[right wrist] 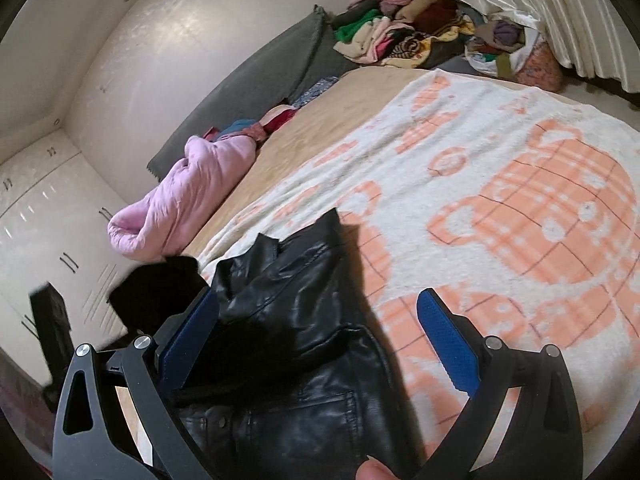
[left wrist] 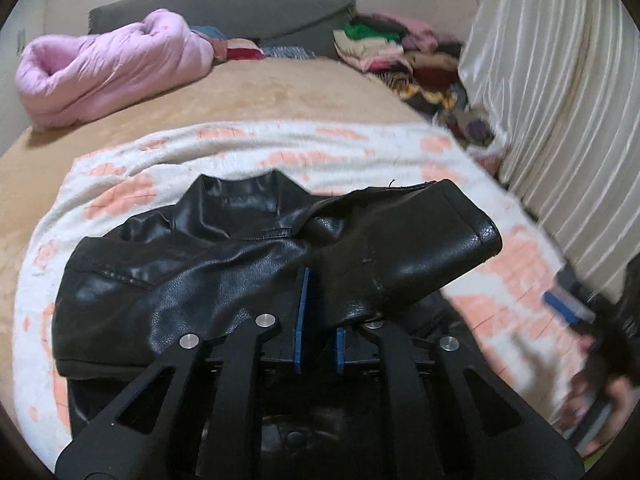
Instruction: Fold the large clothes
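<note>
My left gripper [left wrist: 320, 320], jaws nearly closed, pinches a sleeve [left wrist: 400, 248] of the black leather jacket [left wrist: 168, 264]; the sleeve drapes across the jacket body toward its cuff at the right; the jacket lies on the white-and-peach blanket [right wrist: 500, 184] covering the bed [left wrist: 260, 92]; my right gripper [right wrist: 320, 340] stands wide, empty, above the jacket's edge; a pink quilt [left wrist: 104, 68] rests near the headboard.

I see a pink quilted bundle [left wrist: 104, 68] lying on the tan bed [left wrist: 260, 92] near the grey headboard [left wrist: 224, 10]. A heap of mixed clothes [left wrist: 400, 54] sits in the far corner beside the pleated cream curtain [left wrist: 560, 92]. White cabinet doors [right wrist: 60, 220] line one wall.
</note>
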`<action>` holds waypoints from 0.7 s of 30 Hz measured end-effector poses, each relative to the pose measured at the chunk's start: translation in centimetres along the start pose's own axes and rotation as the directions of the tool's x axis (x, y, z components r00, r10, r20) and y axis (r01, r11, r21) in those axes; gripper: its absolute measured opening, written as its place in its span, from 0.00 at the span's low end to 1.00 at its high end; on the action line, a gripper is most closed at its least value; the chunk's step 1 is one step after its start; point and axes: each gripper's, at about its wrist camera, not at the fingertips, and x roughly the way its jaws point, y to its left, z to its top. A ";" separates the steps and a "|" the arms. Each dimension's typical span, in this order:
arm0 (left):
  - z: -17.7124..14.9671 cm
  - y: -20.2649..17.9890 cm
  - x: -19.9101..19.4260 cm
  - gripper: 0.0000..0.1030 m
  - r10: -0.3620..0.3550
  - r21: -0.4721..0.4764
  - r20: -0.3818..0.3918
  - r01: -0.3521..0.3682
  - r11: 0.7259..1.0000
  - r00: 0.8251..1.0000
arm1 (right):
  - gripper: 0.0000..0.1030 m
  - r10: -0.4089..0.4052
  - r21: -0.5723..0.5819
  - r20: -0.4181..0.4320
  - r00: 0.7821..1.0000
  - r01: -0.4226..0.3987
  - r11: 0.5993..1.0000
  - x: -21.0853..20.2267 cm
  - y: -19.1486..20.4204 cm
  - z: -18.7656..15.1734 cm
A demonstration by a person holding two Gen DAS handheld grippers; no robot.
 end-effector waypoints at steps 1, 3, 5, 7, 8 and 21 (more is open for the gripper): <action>-0.4 -0.2 0.5 0.14 0.007 0.017 -0.009 -0.007 1.000 1.000 | 0.96 -0.004 0.005 -0.002 1.000 0.004 1.000 0.1 -0.2 0.0; -1.2 -0.7 1.9 0.33 0.020 0.038 -0.044 -0.018 0.999 0.999 | 0.96 -0.008 0.008 -0.005 1.000 0.008 1.000 0.1 -0.4 -0.1; -2.2 -1.0 2.8 0.46 0.037 0.067 -0.071 -0.032 0.997 0.997 | 0.96 -0.016 0.008 -0.008 1.000 0.016 1.000 0.3 -0.5 -0.1; -3.1 -1.5 3.6 0.51 0.053 0.103 -0.100 -0.043 0.994 0.994 | 0.96 -0.017 0.009 -0.014 1.000 0.017 1.000 0.5 -0.5 -0.1; -3.9 -1.8 4.3 0.54 0.075 0.135 -0.138 -0.057 0.989 0.988 | 0.96 -0.020 0.008 -0.016 1.000 0.020 1.000 0.6 -0.5 -0.1; -8.0 -0.4 1.5 0.85 0.000 0.155 -0.200 0.032 0.987 0.980 | 0.96 0.151 0.022 -0.260 0.954 -0.150 0.988 7.9 4.0 -2.7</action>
